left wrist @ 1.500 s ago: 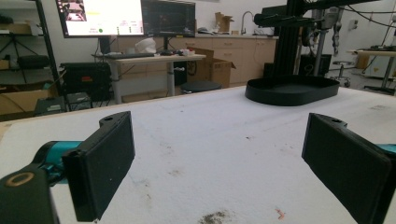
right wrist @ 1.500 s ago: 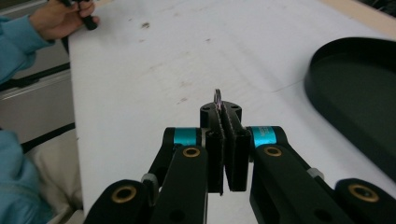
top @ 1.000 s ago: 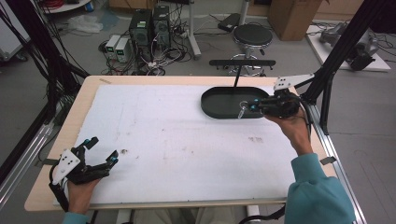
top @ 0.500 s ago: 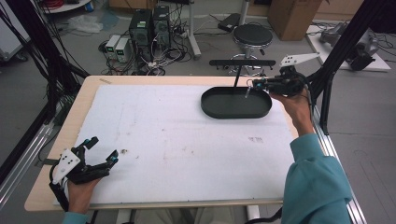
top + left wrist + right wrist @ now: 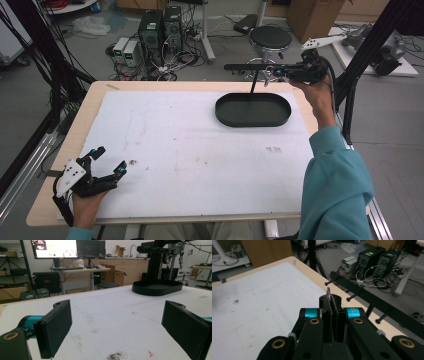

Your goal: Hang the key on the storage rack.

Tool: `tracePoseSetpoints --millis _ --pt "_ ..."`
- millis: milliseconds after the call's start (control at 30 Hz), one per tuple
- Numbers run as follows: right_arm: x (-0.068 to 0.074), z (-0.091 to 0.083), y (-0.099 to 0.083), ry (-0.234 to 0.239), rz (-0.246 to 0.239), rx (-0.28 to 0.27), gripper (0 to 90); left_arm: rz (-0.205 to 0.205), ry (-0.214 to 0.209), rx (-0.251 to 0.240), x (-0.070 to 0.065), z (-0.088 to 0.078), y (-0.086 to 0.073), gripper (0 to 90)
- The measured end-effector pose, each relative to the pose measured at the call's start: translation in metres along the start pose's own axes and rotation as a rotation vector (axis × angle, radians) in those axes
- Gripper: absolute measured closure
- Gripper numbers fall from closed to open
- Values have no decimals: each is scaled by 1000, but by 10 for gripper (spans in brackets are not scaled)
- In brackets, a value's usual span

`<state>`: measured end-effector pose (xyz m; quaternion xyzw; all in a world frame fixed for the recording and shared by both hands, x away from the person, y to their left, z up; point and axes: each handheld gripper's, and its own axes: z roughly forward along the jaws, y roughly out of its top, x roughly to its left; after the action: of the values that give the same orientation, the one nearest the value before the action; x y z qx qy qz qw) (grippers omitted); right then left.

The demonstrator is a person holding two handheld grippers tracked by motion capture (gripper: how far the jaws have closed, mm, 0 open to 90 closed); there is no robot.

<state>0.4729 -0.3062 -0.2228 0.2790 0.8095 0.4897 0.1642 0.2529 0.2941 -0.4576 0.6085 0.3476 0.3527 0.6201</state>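
1. Step in hand, as judged: carrying. The right gripper (image 5: pixel 278 71), upper right of the high view, is closed tight on a thin strip (image 5: pixel 328 292) that pokes out at the tips. What the strip is cannot be told.
2. It hangs above the tray's (image 5: pixel 252 121) far edge, just beside the black rack (image 5: pixel 245 66).
3. Next move likely calls for fine aim at a rack peg (image 5: pixel 354 296).
4. The left gripper (image 5: pixel 111 160) rests wide open and empty, lower left on the worktop (image 5: pixel 175 150).
5. The rack post could obstruct.

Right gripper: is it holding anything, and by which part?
The right gripper is shut on a small thin item, pinched by its lower part; only its tip pokes above the jaws. What it is cannot be told.
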Motion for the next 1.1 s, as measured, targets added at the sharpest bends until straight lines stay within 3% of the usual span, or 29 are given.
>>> tracePoseSetpoints --millis 300,767,1100 --pt "-19 1 7 -28 45 -7 891 -2 0 0 0 0 0 99" --pt "-35 17 8 -79 31 99 890 -4 0 0 0 0 0 99" --pt "-41 33 1 -84 44 158 891 0 3 0 0 0 0 99"
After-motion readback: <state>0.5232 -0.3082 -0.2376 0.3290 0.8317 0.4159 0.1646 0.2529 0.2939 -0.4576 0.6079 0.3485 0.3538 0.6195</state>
